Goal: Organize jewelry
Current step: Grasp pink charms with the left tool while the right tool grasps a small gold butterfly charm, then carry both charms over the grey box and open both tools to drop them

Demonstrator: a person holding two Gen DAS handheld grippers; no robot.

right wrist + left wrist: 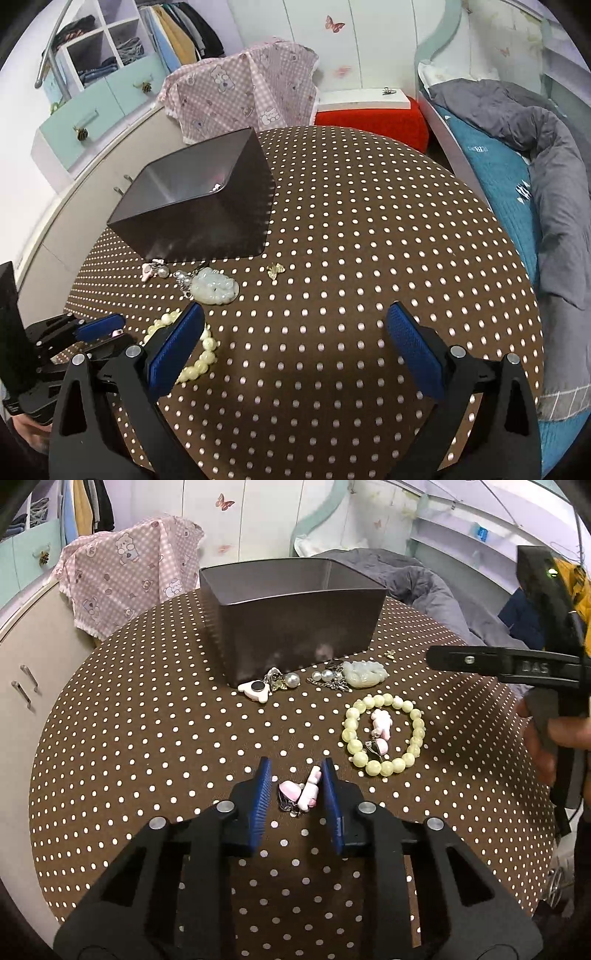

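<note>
My left gripper [295, 766] is low over the brown dotted table [147, 738]. A pink-and-white charm earring [301, 794] lies on the cloth between its narrowed blue pads. The right pad touches the charm and the left pad stands a little apart from it. A matching charm [382, 723] lies inside a pale yellow bead bracelet [373, 767]. A jade pendant [364, 674], pearl pieces [293, 679] and a white piece with a black disc [255, 690] lie before the dark grey box [295, 627]. My right gripper [295, 310] is wide open over bare cloth, beside the bracelet [207, 354].
A small gold butterfly [275, 270] lies right of the pendant [216, 288]. The box [199, 221] stands at the table's far left. A bed with a grey quilt [546, 184] is on the right; a red stool [373, 118] and a pink cloth [240, 88] are behind.
</note>
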